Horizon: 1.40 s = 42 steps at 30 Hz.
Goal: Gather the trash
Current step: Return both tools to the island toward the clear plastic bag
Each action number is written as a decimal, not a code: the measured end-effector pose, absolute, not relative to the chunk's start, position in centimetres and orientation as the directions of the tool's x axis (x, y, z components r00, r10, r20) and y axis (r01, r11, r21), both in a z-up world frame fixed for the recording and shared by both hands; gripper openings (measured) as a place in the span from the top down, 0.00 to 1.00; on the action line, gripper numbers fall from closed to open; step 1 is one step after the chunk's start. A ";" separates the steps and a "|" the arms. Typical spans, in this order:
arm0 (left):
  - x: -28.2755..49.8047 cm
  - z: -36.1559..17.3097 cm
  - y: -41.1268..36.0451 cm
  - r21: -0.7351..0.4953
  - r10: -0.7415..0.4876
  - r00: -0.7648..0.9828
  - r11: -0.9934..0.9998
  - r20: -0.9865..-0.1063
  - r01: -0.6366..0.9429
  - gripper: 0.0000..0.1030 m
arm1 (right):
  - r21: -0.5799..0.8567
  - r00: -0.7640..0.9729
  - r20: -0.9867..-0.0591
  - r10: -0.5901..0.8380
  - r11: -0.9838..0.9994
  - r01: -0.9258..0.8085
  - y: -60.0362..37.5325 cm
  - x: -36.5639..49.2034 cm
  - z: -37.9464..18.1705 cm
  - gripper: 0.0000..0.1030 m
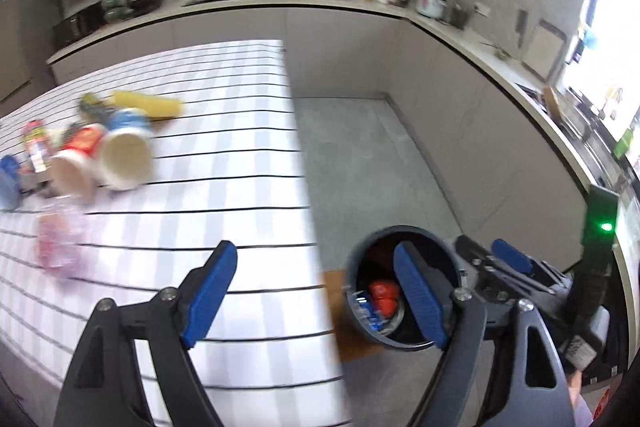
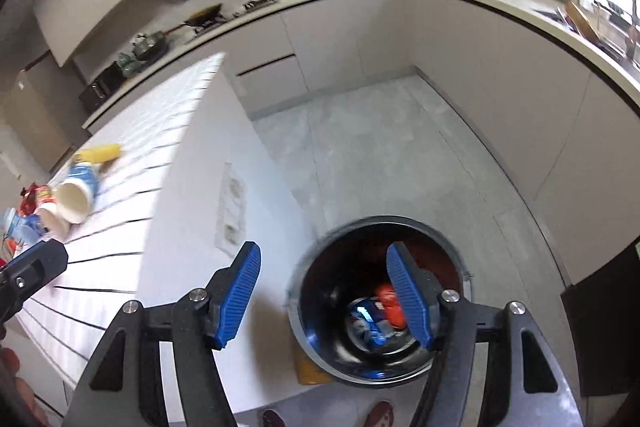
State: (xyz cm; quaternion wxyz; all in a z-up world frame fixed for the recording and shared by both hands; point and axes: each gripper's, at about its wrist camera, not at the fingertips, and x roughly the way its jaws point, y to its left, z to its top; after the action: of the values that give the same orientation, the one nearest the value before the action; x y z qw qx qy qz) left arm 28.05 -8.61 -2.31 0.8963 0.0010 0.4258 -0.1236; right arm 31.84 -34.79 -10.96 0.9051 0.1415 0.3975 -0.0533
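A grey trash bin (image 1: 354, 259) stands on the floor beside the table, with red and blue wrappers (image 1: 383, 295) inside. It also shows in the right wrist view (image 2: 304, 263). My left gripper (image 1: 316, 291) is open and empty over the table's right edge. My right gripper (image 2: 324, 291) is open and empty above the bin's left rim. Trash lies on the striped table (image 1: 224, 195): a blue-white cup (image 1: 124, 151), a red cup (image 1: 76, 167), a yellow packet (image 1: 148, 105), a pink plastic bag (image 1: 58, 239) and a blue item (image 1: 8, 181).
Kitchen counters (image 1: 360, 7) with pots and a cooker run along the back and right walls. Grey floor (image 2: 380, 147) lies between table and cabinets. A brown mat (image 2: 310, 367) lies under the bin. The right gripper shows at the lower right in the left wrist view (image 1: 508, 259).
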 end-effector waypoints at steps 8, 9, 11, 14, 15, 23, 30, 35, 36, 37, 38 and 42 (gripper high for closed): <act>28.2 -2.4 3.9 -0.041 -0.051 0.634 0.999 -0.772 0.031 0.20 | 0.237 0.709 -0.701 0.075 0.963 0.132 -24.1 32.3 -8.6 0.33; 28.7 -2.6 4.7 -0.039 -0.039 0.632 0.999 -0.774 0.014 0.20 | 0.232 0.711 -0.699 0.080 0.965 0.120 -22.5 32.6 -8.5 0.33; 29.0 -2.8 7.1 -0.034 -0.015 0.633 0.999 -0.774 -0.018 0.20 | 0.229 0.715 -0.694 0.085 0.967 0.107 -20.3 32.7 -8.3 0.33; 30.1 -3.2 9.2 -0.043 -0.015 0.631 0.999 -0.776 -0.028 0.20 | 0.230 0.724 -0.684 0.092 0.969 0.094 -16.7 33.1 -8.0 0.33; 30.4 -3.3 9.7 -0.041 -0.016 0.628 0.999 -0.778 -0.025 0.20 | 0.232 0.727 -0.680 0.095 0.969 0.090 -15.7 33.1 -8.1 0.33; 31.9 -4.2 11.7 -0.050 -0.044 0.586 0.999 -0.809 0.005 0.20 | 0.239 0.705 -0.697 0.129 0.969 0.059 -10.4 34.2 -8.8 0.33; 32.5 -3.4 14.2 -0.072 -0.001 0.601 0.993 -0.799 -0.095 0.19 | 0.235 0.693 -0.690 0.209 0.970 -0.058 -8.0 37.2 -8.6 0.33; 32.7 -3.4 17.2 -0.036 0.090 0.601 0.980 -0.794 -0.194 0.19 | 0.272 0.666 -0.681 0.304 0.950 -0.155 -5.3 39.1 -8.7 0.33; 32.6 -3.5 17.8 -0.037 0.098 0.601 0.977 -0.793 -0.209 0.19 | 0.270 0.660 -0.682 0.315 0.947 -0.174 -4.6 39.3 -8.8 0.33; 32.5 -3.7 18.3 -0.029 0.110 0.599 0.976 -0.793 -0.217 0.19 | 0.268 0.656 -0.683 0.322 0.945 -0.186 -4.1 39.5 -8.9 0.33; 32.5 -3.8 18.8 -0.021 0.119 0.596 0.974 -0.794 -0.224 0.19 | 0.267 0.650 -0.685 0.330 0.943 -0.198 -3.3 39.7 -8.9 0.33; 33.1 -4.2 22.0 -0.024 0.136 0.592 0.967 -0.795 -0.254 0.19 | 0.259 0.638 -0.689 0.344 0.939 -0.226 -0.9 40.0 -9.0 0.33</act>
State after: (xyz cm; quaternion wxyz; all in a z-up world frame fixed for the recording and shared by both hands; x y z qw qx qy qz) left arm 33.09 21.95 -4.16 0.8895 -0.0675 0.4384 0.1097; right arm 40.04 -0.86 -8.99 0.9020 0.0746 0.3947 0.1579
